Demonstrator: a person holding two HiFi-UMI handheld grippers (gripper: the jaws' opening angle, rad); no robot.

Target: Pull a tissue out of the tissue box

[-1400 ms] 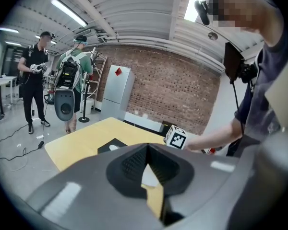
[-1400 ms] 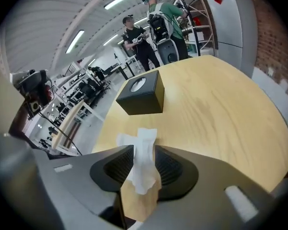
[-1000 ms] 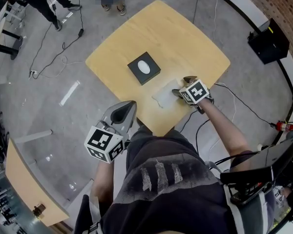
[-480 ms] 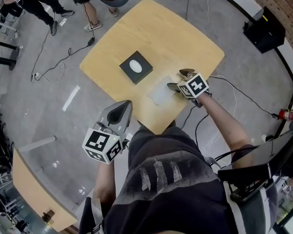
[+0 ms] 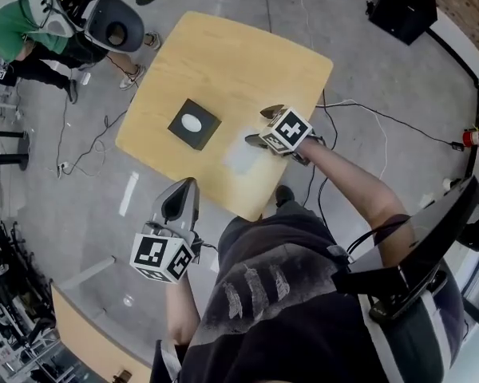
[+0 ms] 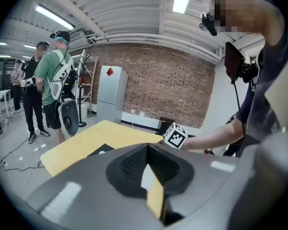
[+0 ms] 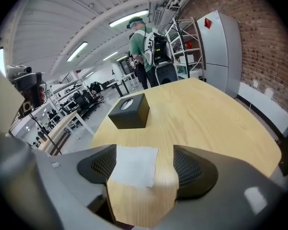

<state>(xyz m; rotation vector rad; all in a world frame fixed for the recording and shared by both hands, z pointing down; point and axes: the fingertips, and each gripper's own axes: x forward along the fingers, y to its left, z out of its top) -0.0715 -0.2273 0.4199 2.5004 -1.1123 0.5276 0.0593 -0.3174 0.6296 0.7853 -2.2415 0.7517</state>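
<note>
Only the tissue box (image 5: 194,124) and a flat tissue (image 5: 241,158) are occupying the worktop (image 5: 247,54) — its far and right stretches are lying bare for passing, while a person (image 5: 8,22) is standing beyond the far-left corner.

Right gripper (image 5: 261,126): arm outstretched, angled downward, jaws just opened wide, gripping nothing. Left gripper (image 5: 188,190): held low and close in, jaws closed together, empty.

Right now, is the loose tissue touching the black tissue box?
Apart. The right gripper view shows bare table between the tissue and the tissue box.
</note>
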